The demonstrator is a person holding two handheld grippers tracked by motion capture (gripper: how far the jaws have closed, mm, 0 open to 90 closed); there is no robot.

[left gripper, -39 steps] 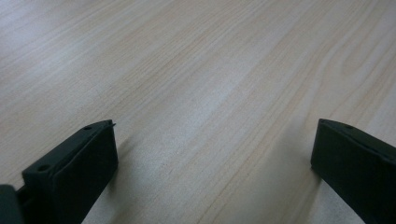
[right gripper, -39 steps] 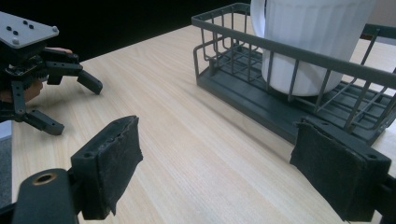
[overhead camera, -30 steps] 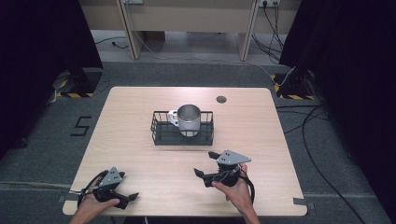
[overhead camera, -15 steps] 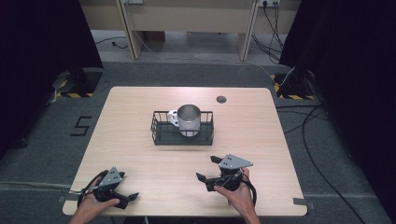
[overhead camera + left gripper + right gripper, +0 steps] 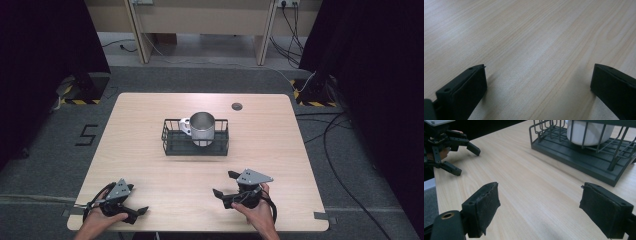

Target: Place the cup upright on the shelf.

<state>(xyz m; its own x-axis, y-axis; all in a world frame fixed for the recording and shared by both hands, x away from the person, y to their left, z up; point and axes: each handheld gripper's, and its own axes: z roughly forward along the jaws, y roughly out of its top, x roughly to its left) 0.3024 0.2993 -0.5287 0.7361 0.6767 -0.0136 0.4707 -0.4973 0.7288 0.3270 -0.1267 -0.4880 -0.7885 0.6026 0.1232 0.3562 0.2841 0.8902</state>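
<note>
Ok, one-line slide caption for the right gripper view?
Open right gripper faces a wire basket holding a mug.

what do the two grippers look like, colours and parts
Both are black. The left gripper and the right gripper each carry a grey three-cornered plate on top and trail a black cable. The right one's fingers wear rough dark pads. No sleeves show.

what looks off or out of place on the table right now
Nothing stands out. The metal mug stands upright in the black wire basket, nothing is spilled, and the left gripper and right gripper are open near the table's front edge.
</note>
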